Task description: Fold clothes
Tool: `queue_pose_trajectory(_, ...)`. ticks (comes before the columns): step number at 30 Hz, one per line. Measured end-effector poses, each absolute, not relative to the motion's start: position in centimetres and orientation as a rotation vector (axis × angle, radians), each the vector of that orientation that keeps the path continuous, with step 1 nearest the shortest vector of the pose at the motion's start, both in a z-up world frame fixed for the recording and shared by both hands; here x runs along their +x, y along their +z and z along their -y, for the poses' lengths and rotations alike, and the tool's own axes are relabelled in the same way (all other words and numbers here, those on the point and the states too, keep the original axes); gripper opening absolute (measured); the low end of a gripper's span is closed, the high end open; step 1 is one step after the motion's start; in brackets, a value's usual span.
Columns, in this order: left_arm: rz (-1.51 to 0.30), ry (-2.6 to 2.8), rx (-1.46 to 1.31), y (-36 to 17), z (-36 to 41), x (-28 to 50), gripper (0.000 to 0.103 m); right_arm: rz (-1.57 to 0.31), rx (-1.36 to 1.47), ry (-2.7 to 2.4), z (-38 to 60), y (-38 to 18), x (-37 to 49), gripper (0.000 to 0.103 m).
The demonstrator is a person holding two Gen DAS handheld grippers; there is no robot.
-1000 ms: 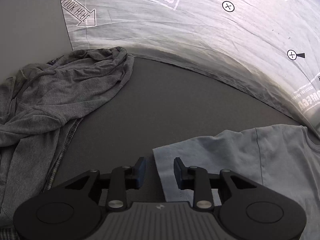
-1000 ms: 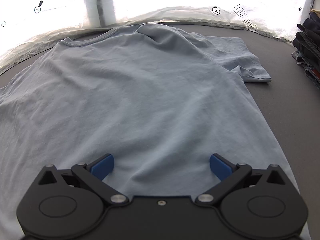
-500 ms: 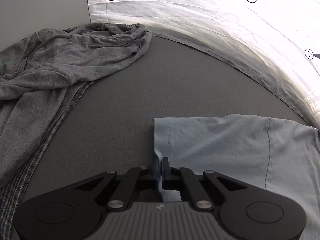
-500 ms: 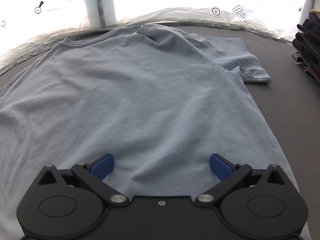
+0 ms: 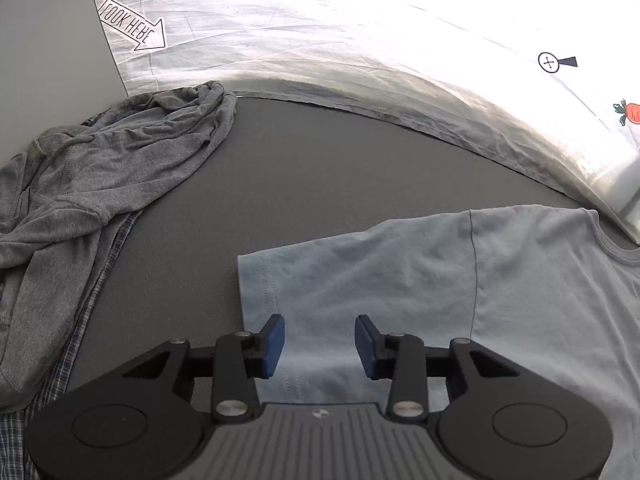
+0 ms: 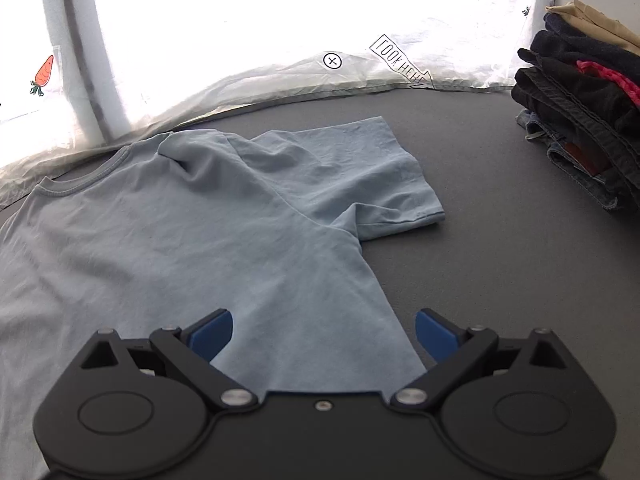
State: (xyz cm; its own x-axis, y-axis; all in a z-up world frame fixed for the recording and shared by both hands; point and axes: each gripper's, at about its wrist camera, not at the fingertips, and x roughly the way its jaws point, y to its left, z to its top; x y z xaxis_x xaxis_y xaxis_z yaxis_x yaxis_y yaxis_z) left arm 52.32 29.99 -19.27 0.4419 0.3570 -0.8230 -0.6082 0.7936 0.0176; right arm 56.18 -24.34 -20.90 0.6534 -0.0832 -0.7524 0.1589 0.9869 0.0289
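Now my left claw (image 5: 319, 342) apart over the blue tee's (image 6: 192, 236) sleeve, right claw (image 6: 323, 330) wide apart at its side edge, grey top (image 5: 92, 184) w/ other clothes off left.

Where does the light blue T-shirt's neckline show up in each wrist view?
Left wrist: the collar sits at the far right edge.
Right wrist: the collar sits upper left, near the backdrop.
Shared landmark: the carrot sticker on the white backdrop.

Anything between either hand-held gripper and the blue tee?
Nothing visible. The left hand-held gripper is open over the light blue t-shirt sleeve; the right hand-held gripper is open over its side edge. The grey garment and folded stack sit off to the sides.
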Motion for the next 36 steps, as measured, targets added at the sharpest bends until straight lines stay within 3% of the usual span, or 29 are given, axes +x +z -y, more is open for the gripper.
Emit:
queue_pose_trajectory(2, -0.954, 0.597, -0.276, -19.8, -29.1, 54.4, 0.042, -0.819, 0.107, -0.168, 26.5, -20.9, 58.7, 0.097)
queue_pose_trajectory(6, -0.987, 0.573, -0.227, -20.9, -27.7, 58.5, 0.042, -0.77, 0.126, -0.17, 29.9, -21.6, 65.2, 0.078)
queue_pose_trajectory(8, -0.994, 0.576, -0.209, -21.3, -27.4, 60.0, 0.042, -0.747, 0.106, -0.16, 31.3, -21.9, 69.0, 0.078)
queue_pose_trajectory(11, -0.989, 0.586, -0.202, -21.9, -27.2, 61.7, 0.042, -0.742, 0.076, -0.141, 32.4, -22.6, 73.4, 0.085)
queue_pose_trajectory(14, -0.983, 0.606, -0.191, -22.2, -27.0, 62.8, 0.044, -0.785, 0.027, -0.091, 32.6, -23.7, 76.6, 0.082)
queue_pose_trajectory(18, -0.971, 0.634, -0.213, -22.3, -27.1, 63.2, 0.045, -0.796, 0.001, -0.016, 32.5, -24.2, 77.5, 0.015)
queue_pose_trajectory(19, -0.968, 0.637, -0.217, -22.3, -27.2, 63.1, 0.046, -0.793, 0.001, -0.008, 32.5, -24.2, 77.4, 0.006)
queue_pose_trajectory(20, -0.966, 0.64, -0.22, -22.3, -27.2, 63.1, 0.046, -0.774, -0.012, -0.013, 32.6, -24.3, 77.1, 0.004)
queue_pose_trajectory(28, -0.956, 0.638, -0.223, -22.3, -28.0, 62.7, 0.058, -0.756, 0.026, -0.106, 35.9, -24.2, 75.4, 0.005)
queue_pose_trajectory(31, -0.97, 0.678, -0.266, -21.5, -28.9, 62.0, 0.057, -0.773, -0.065, -0.174, 34.9, -23.8, 75.3, 0.02)
queue_pose_trajectory(33, -0.937, 0.693, -0.277, -20.0, -28.9, 60.5, 0.057, -0.776, -0.115, -0.218, 34.5, -23.3, 74.9, 0.023)
queue_pose_trajectory(35, -0.911, 0.687, -0.303, -18.4, -28.5, 58.3, 0.057, -0.771, -0.117, -0.276, 34.8, -22.0, 73.4, 0.036)
queue_pose_trajectory(36, -0.906, 0.673, -0.307, -17.7, -28.1, 56.9, 0.057, -0.766, -0.109, -0.307, 35.2, -21.2, 72.4, 0.048)
